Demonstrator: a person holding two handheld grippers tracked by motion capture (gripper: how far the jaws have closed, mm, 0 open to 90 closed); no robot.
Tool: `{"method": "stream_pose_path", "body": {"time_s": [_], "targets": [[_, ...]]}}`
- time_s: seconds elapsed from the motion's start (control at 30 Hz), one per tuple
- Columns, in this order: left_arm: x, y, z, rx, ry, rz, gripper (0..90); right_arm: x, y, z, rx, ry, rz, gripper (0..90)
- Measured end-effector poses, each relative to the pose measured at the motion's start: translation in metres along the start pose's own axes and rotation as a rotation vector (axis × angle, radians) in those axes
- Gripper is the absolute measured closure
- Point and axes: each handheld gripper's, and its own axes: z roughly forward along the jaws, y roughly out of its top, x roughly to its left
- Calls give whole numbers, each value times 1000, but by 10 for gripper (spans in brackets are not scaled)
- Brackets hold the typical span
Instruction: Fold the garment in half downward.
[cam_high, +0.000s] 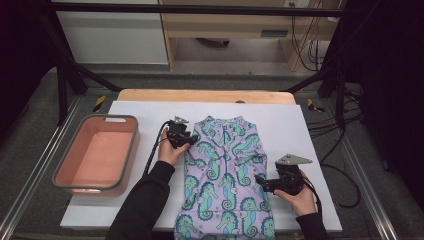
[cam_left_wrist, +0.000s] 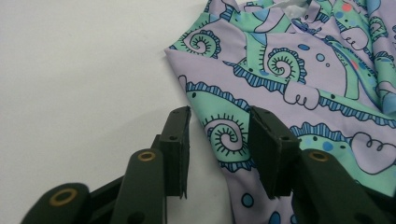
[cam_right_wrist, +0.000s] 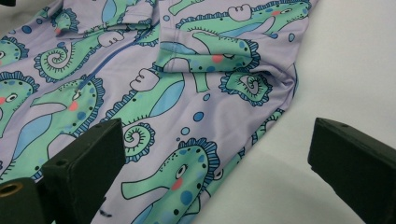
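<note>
Black sleeves enter at the frame's bottom. Lilac seahorse-print garment (cam_high: 223, 175) lies flat, centre of the white desk (cam_high: 310, 130). Left gripper (cam_left_wrist: 219, 140), jaws part-closed astride its edge, pads not yet pressing: catch both layers squarely. Right gripper (cam_right_wrist: 215, 154), jaws wide and empty, should bite the opposite edge.

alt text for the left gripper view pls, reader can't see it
The left tongs have two black jaws partly apart, straddling the edge of a lilac garment printed with green seahorses. The fabric edge lies between the jaws, not visibly pinched. The garment lies on a white table cover that takes up the left of the view.
</note>
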Motion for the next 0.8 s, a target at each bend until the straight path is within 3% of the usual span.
{"method": "stream_pose_path", "body": {"time_s": [0.33, 0.57, 0.8], "targets": [[-3, 2, 5, 10, -26, -12, 711, 0, 3, 0, -13, 13, 10, 97], [-4, 1, 6, 13, -7, 23, 830, 0, 10, 3, -25, 9, -7, 119], [-7, 2, 6, 19, 2, 43, 851, -7, 23, 15, -12, -26, -2, 120]]}}
